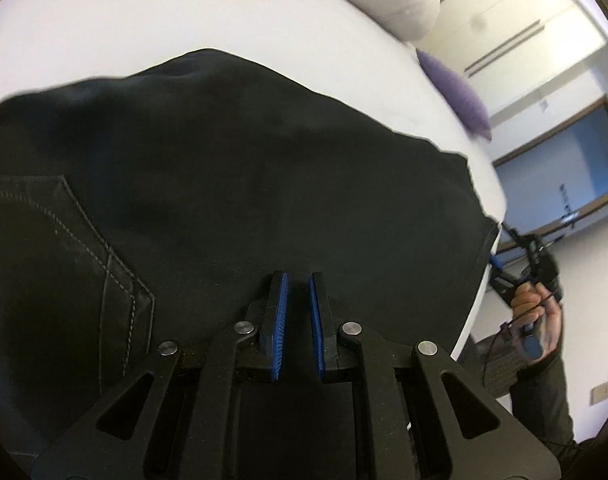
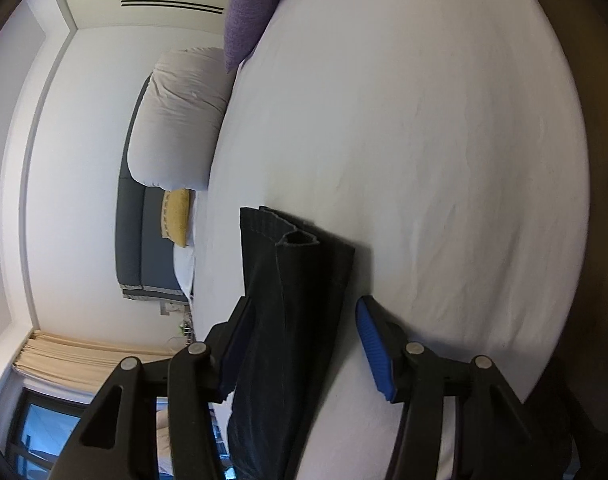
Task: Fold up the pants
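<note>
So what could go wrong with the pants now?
1. The right tool is wide open around the pant legs, gripping nothing. If it lifts before closing, the legs stay on the bed.
2. The stacked hems look uneven, so closing might catch only one layer.
3. The left tool has a narrow gap and may not be holding the pants, so the top end could slide when pulled.

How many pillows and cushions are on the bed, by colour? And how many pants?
White pillow: 1
Purple cushion: 1
Yellow cushion: 1
Black pants: 1
Total: 4 things on the white bed.
</note>
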`<state>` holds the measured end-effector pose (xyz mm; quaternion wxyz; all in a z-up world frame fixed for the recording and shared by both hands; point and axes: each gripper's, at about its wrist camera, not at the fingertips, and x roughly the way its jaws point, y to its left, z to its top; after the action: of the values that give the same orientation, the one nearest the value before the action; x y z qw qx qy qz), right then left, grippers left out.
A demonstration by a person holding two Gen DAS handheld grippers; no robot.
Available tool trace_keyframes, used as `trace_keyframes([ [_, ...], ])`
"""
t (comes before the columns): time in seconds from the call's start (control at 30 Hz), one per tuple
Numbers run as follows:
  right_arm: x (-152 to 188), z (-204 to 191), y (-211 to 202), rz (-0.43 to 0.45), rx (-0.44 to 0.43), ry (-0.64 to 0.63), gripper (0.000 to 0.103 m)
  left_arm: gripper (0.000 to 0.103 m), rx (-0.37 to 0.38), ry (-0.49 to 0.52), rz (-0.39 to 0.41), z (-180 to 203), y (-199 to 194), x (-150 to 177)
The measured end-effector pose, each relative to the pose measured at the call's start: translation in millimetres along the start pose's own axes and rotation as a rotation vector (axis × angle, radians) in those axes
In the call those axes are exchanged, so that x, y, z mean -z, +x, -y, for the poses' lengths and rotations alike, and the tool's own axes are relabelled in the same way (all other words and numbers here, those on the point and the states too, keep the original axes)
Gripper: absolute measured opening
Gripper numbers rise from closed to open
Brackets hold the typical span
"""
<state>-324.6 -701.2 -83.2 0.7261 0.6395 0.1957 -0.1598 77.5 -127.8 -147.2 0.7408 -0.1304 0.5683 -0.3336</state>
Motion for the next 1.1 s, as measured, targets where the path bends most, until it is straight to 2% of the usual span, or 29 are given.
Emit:
trace_keyframes([
  [0.1, -8.3, -3.7, 2.3, -0.003, -0.027, 0.005, 0.056, 0.010, 0.023, -0.024, -0.015, -7.5, -0.2, 0.4],
  [0.23, -15.4, -20.9, 24.0, -0.030, -0.038, -0.042, 0.056, 0.010, -0.013, -0.004, -0.019, -6.7, 2.8, 4.5],
  [0.3, -16.7, -26.3, 38.5, -0.046, -0.040, -0.067, 0.050, 0.010, -0.021, 0.001, -0.016, -6.6, 3.7, 6.4],
  [0.37, -19.3, -26.6, 45.4, -0.062, -0.029, -0.079, 0.025, 0.010, -0.018, -0.001, -0.016, -3.8, 8.9, 6.4],
  [0.43, -21.5, -23.2, 46.1, -0.065, -0.018, -0.076, 0.015, 0.010, -0.013, -0.008, -0.017, -5.0, 9.5, 6.8],
  [0.53, -15.9, -28.0, 45.1, -0.045, 0.010, -0.123, 0.011, 0.010, -0.011, -0.011, -0.015, -3.7, 12.2, 7.4],
  [0.6, -4.8, -42.5, 43.0, -0.032, 0.051, -0.202, 0.010, 0.010, -0.008, -0.018, -0.015, -5.8, 10.1, 7.6],
  [0.67, 16.7, -71.0, 44.1, -0.035, 0.101, -0.338, 0.009, 0.010, -0.002, -0.033, -0.013, -7.3, 8.5, 6.8],
  [0.7, 30.0, -86.9, 45.6, -0.043, 0.127, -0.423, 0.009, 0.010, 0.003, -0.044, -0.012, -7.9, 7.8, 6.5],
  [0.73, 56.4, -112.7, 49.3, -0.059, 0.173, -0.571, 0.009, 0.011, 0.007, -0.058, -0.008, -10.2, 4.4, 6.4],
  [0.8, 100.3, -143.7, 57.0, -0.085, 0.234, -0.782, 0.009, 0.011, 0.005, -0.081, -0.001, -11.5, -1.8, 5.1],
  [0.83, 139.8, -162.3, 64.6, -0.109, 0.275, -0.947, 0.009, 0.015, 0.002, -0.089, 0.003, -9.7, -4.3, 4.3],
  [0.87, 164.7, -170.2, 69.9, -0.125, 0.300, -1.041, 0.009, 0.019, 0.007, -0.092, 0.010, -8.4, -6.6, 3.6],
  [0.9, 197.9, -176.4, 77.9, -0.151, 0.330, -1.153, 0.009, 0.039, 0.021, -0.095, 0.021, -6.9, -9.8, 2.8],
  [0.93, 222.3, -177.2, 86.1, -0.179, 0.355, -1.222, 0.009, 0.073, 0.045, -0.101, 0.036, -5.5, -13.1, 1.7],
  [0.97, 240.3, -174.9, 94.3, -0.206, 0.380, -1.269, 0.009, 0.086, 0.072, -0.112, 0.058, -3.9, -17.4, 0.3],
  [1.0, 255.7, -170.8, 103.1, -0.231, 0.408, -1.310, 0.009, 0.094, 0.087, -0.121, 0.077, -2.4, -20.7, -0.8],
  [1.07, 281.0, -155.9, 122.9, -0.247, 0.505, -1.384, 0.010, 0.094, 0.120, -0.137, 0.076, -0.7, -21.9, -4.3],
  [1.1, 288.1, -152.9, 125.8, -0.223, 0.535, -1.423, 0.010, 0.094, 0.133, -0.150, 0.066, -1.2, -20.7, -5.9],
])
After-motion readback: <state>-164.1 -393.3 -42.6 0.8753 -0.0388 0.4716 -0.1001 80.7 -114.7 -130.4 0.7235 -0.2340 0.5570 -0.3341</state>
